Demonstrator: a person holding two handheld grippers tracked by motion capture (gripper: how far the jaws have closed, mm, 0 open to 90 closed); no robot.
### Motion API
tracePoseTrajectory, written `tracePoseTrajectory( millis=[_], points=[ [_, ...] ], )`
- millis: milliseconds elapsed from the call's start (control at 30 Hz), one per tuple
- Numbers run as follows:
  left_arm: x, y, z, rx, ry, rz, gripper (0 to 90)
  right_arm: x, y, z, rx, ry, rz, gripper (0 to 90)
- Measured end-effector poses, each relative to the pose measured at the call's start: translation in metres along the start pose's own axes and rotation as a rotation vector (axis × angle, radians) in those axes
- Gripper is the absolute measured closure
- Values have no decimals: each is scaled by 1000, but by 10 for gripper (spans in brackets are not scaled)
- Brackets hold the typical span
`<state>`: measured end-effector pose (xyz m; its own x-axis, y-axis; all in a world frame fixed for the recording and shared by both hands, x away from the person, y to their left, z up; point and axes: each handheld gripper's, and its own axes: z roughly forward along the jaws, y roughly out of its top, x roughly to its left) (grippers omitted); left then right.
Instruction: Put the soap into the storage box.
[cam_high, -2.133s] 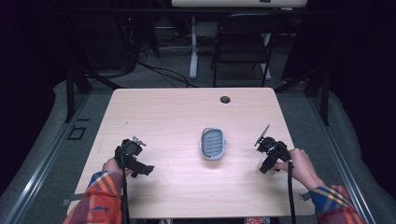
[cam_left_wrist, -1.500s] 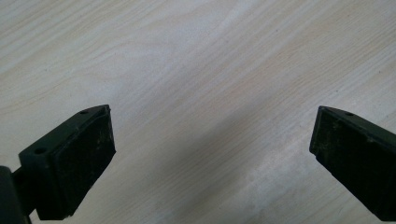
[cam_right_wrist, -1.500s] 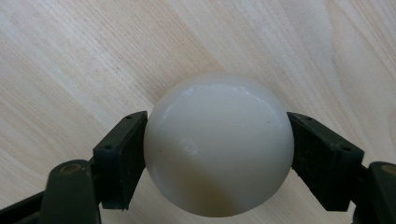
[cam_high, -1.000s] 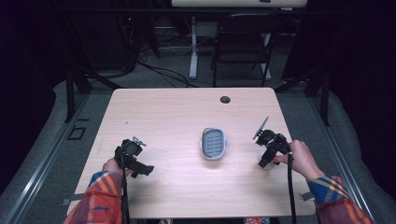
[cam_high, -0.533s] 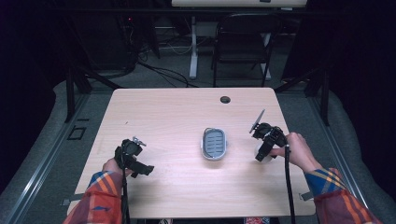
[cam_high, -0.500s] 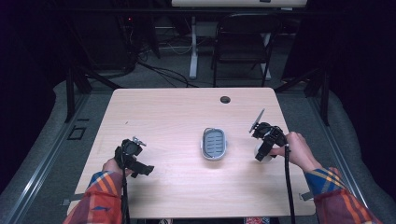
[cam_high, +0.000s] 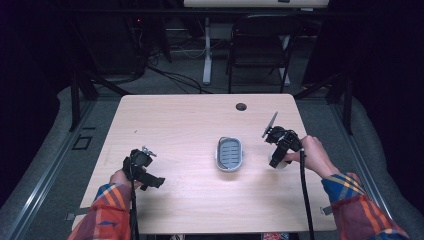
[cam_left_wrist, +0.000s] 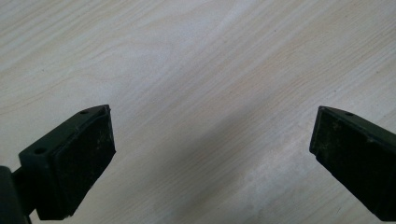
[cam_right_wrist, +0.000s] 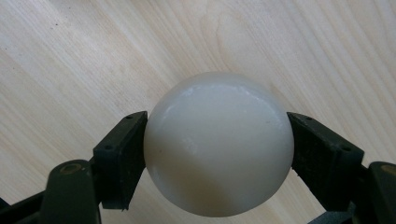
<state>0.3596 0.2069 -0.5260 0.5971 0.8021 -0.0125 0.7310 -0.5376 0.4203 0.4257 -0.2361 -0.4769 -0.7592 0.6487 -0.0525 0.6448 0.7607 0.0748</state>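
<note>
White ball (cam_right_wrist: 218, 144): it is sitting clamped between the two jaws of the right gripper (cam_right_wrist: 217, 140), pads pressing on its left and right sides, bare wood grain showing behind it. In the high view the ball (cam_high: 280, 162) is showing as a pale patch under the right gripper (cam_high: 276, 159), over the right part of the table (cam_high: 190, 125), just right of the grey oval dish (cam_high: 229, 153) and apart from it.

Right hand (cam_high: 311, 154): it is reaching in from the lower right, plaid sleeve (cam_high: 357, 202) trailing off the table's corner, gripper pointing down and slightly toward the dish, cable hanging along the forearm.

Left hand (cam_high: 121, 176): it is resting near the front left of the table, holding the left gripper (cam_high: 141, 167) low over the wood. In the left gripper view its jaws are standing wide apart with nothing but tabletop between them (cam_left_wrist: 212, 140).

Room: a wide bare stretch of table is lying between the two grippers, with only the dish in it. The right gripper is working near the table's right edge; the round cable hole (cam_high: 241, 106) is sitting well off at the far edge.
</note>
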Motion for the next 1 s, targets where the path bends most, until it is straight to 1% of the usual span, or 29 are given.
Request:
tracePoseTrajectory(
  millis=[33,67,100,133,167,200,267,300,333,367,400,433,500,533,567,600,633,700,733,800,833,867,1000],
  points=[
    [0,0,0,0,-1,0,1,0,2,-1,9,2,-4,235],
    [0,0,0,0,0,0,1,0,2,-1,0,2,-2,235],
    [0,0,0,1,0,0,1,-1,4,-2,10,3,-7,235],
    [0,0,0,3,-1,0,1,0,4,-1,-1,0,-1,235],
    [0,0,0,4,-2,2,1,0,6,-2,11,-1,-11,235],
    [0,0,0,4,-2,2,1,1,7,-2,3,0,-10,235],
    [0,0,0,7,-2,2,1,2,9,-3,5,-1,-6,235],
    [0,0,0,7,-2,1,1,1,11,-4,12,-7,-19,235],
    [0,0,0,6,-3,1,1,2,12,-4,2,-1,-14,235],
    [0,0,0,4,-3,2,1,2,14,-5,14,-3,-20,235],
    [0,0,0,4,-2,2,1,2,16,-7,14,-12,-31,235],
    [0,0,0,6,-2,1,1,3,17,-7,6,-5,-25,235],
    [0,0,0,5,-3,1,1,3,21,-10,11,-13,-37,235],
    [0,0,0,5,-3,1,1,4,22,-12,3,-14,-31,235],
    [0,0,0,5,-3,1,1,3,24,-14,11,-19,-41,235],
    [0,0,0,2,-2,0,1,4,26,-15,0,-21,-38,235],
    [0,0,0,2,-3,0,1,3,27,-17,10,-22,-43,235],
    [0,0,0,3,-2,1,1,4,30,-19,2,-22,-39,235],
    [0,0,0,4,-3,1,1,4,32,-21,9,-24,-47,235],
    [0,0,0,6,-3,1,1,4,35,-23,4,-23,-46,235],
    [0,0,0,7,-3,2,1,4,37,-24,13,-27,-53,235],
    [0,0,0,6,-4,1,1,4,39,-26,3,-30,-51,235],
    [1,0,0,6,-4,0,1,4,45,-31,-2,-27,-57,235]
  ],
)
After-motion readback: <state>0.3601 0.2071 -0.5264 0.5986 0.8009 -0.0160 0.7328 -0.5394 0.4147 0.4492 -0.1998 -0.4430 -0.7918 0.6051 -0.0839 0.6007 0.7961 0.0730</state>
